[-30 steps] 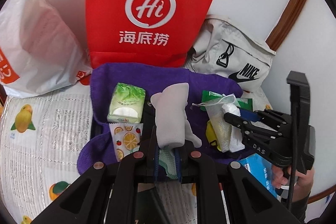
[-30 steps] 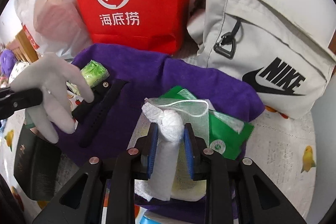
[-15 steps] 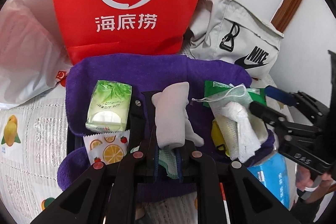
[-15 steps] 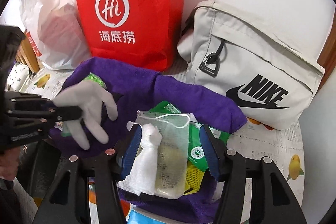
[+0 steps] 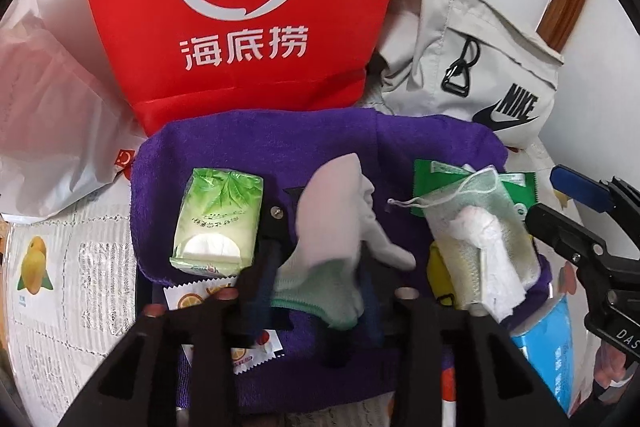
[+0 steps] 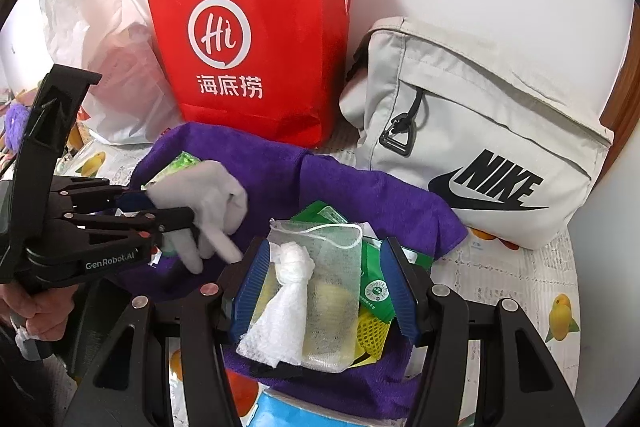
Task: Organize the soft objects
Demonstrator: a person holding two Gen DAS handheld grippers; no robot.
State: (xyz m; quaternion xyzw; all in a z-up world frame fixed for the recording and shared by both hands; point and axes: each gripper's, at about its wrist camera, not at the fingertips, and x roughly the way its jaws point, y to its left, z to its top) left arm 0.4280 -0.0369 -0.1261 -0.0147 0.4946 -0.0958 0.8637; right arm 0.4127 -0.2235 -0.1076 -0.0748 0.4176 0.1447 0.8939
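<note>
Along the back edge of the worktop, from left to right, stand a white plastic bag [image 5: 44, 131], a red paper bag [image 5: 240, 11] and a grey sling bag [image 6: 480, 131], with a purple towel [image 5: 256, 143] spread in front of them over a fruit-printed cloth [image 5: 52, 267]. On the towel's left part lies a green tissue pack [image 5: 218, 219], its long axis running toward the back edge, with a citrus-printed sachet [image 5: 192, 297] just beside its near end. The left tool [image 5: 316, 291] is at the towel's middle with its jaws parted around the green cuff of a grey glove [image 5: 340, 215]; the view is blurred there, so I cannot tell whether the pads grip the cuff or have let go. The glove lies straight ahead of that tool, fingers pointing toward the back edge and slightly right. Further right, a mesh pouch [image 6: 320, 279] rests on green packets [image 6: 376, 287] on the towel's right part, with a knotted white cloth [image 6: 292, 291] lying on it lengthwise. The right tool [image 6: 324, 287] is wide open and grips nothing, its blue pads standing on either side of the pouch and cloth, clear of both. The pouch's long axis runs along the tool's fingers, so the right hand is the nearer one for it, while the glove belongs to the left.
</note>
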